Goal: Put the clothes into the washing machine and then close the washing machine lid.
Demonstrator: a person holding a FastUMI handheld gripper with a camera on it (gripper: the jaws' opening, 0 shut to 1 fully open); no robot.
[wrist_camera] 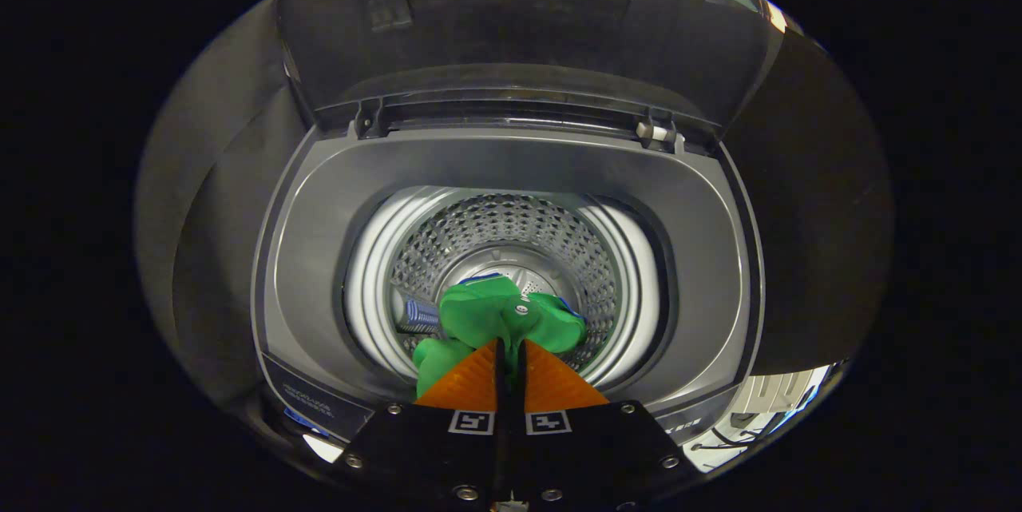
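Above washing machine (511,160) drum: fingers (479,376) pinching green cloth (495,316), lid (519,25) raised.

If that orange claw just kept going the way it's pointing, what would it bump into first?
Apart from the green garment that the gripper pinches, probably the drum of the washing machine, near its bottom; depth is hard to judge.

A laundry spot in a booth: a top-loading washing machine (703,256) stands with its lid (519,25) raised, showing the perforated steel drum (511,228), against dark cloth walls (806,200).
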